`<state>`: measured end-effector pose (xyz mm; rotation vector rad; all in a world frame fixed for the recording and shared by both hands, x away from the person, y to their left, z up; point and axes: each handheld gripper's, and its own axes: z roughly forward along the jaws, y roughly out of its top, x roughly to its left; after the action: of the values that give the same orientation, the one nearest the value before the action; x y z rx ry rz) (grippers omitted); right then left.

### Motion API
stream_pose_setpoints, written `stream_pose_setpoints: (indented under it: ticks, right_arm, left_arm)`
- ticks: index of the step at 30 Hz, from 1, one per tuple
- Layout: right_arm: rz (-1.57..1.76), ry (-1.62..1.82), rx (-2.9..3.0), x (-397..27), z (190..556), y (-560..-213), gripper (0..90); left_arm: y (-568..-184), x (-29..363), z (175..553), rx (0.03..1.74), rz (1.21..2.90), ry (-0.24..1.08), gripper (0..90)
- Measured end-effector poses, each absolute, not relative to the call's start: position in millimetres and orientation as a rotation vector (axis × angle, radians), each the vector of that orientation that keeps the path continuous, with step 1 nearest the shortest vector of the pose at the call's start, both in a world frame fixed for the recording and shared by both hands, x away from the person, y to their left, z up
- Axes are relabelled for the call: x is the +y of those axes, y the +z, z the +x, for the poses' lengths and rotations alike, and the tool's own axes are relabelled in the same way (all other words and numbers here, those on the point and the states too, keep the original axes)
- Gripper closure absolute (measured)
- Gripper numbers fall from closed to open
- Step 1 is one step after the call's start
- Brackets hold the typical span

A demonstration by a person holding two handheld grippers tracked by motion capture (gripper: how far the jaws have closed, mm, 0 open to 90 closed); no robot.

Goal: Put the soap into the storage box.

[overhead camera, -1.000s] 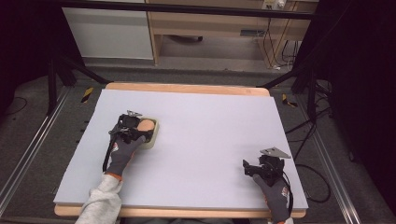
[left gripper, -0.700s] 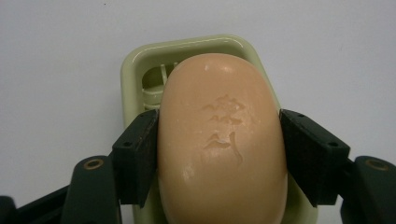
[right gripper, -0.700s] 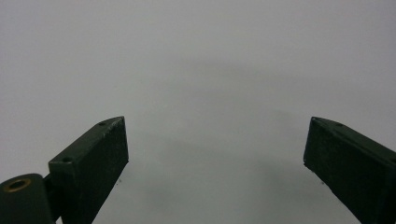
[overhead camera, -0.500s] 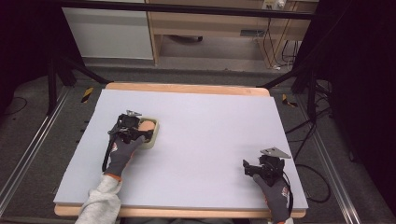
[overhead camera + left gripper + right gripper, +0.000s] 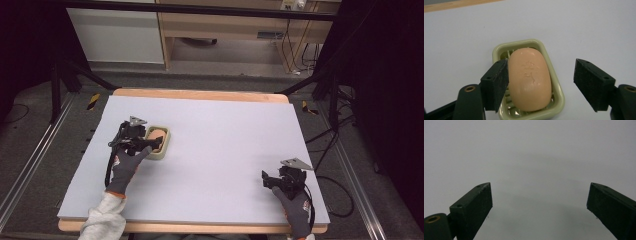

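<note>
A peach-coloured oval bar of soap (image 5: 530,78) lies in a pale green soap dish (image 5: 559,92) on the grey table top. The dish (image 5: 164,148) sits at the table's left middle in the high view, with the soap (image 5: 154,135) inside it. My left gripper (image 5: 541,80) stands open over the dish, its jaws on either side of the soap; the left-hand jaw is at the soap's edge, the other well apart. My right gripper (image 5: 272,180) rests open near the table's front right corner, with nothing between its jaws (image 5: 540,202).
The grey mat (image 5: 225,145) covers a wooden table whose rim (image 5: 200,94) shows at the back. Cables (image 5: 330,145) trail on the floor to the right. Shelving and a white cabinet (image 5: 117,30) stand beyond the table.
</note>
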<state>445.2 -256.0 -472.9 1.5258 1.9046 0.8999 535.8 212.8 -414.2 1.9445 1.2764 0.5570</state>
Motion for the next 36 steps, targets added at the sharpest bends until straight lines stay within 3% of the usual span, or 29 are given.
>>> stream_pose_setpoints:
  ticks: [22,36]
  right_arm:
    - [1.559,0.884,1.872,-263.3,441.6,-472.1,6.4]
    - [1.588,0.879,1.844,-271.8,439.3,-471.5,6.1]
  left_arm:
    - [-426.0,235.9,477.8,1.235,1.928,0.592,25.1]
    - [-447.1,286.0,444.9,1.342,1.903,0.622,23.2]
